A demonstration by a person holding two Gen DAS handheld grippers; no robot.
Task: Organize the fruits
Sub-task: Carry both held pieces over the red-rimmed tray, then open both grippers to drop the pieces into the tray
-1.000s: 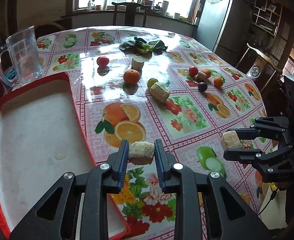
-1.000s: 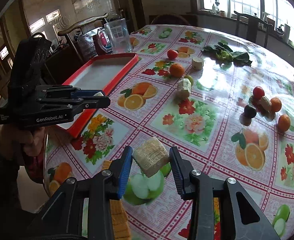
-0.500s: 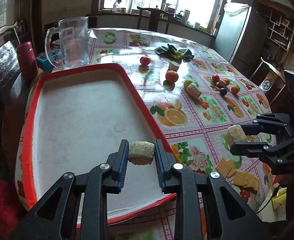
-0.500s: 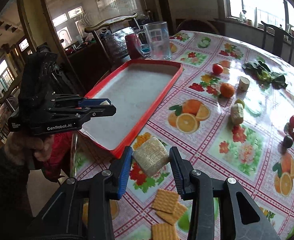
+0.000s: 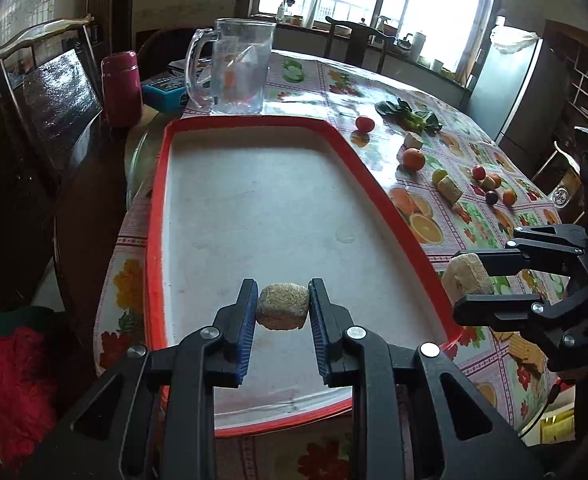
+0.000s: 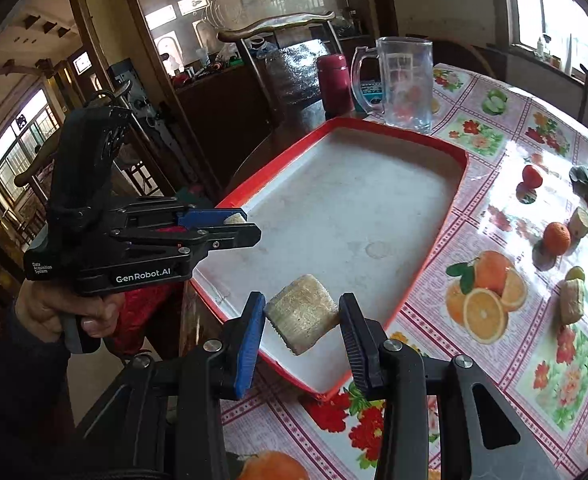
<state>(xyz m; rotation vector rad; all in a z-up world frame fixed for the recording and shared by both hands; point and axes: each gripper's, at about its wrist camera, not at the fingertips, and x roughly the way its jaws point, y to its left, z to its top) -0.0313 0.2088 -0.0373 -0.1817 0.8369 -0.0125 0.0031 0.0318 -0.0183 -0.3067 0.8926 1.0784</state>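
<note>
1. Carrying is the step in hand: the red-rimmed tray [image 5: 156, 240] lies bare at the table's near edge, while oranges and tomatoes sit well apart toward the far edge.
2. The right gripper [image 6: 302, 322] clamps a pale corn-cob chunk [image 6: 301, 313] above the tray's near corner.
3. The left gripper [image 5: 282, 307] pinches a smaller brown chunk [image 5: 283, 306] over the tray's near end (neither touches it); next, lower and release.

I see two tan, rough-skinned fruit chunks [image 5: 283, 306] [image 6: 302, 313] held above the empty red-rimmed tray [image 5: 378, 196]. Oranges [image 5: 413, 159], small tomatoes [image 5: 364, 123] and more chunks [image 5: 450, 188] lie scattered on the flowered surface [image 5: 446, 232] beside it.
</note>
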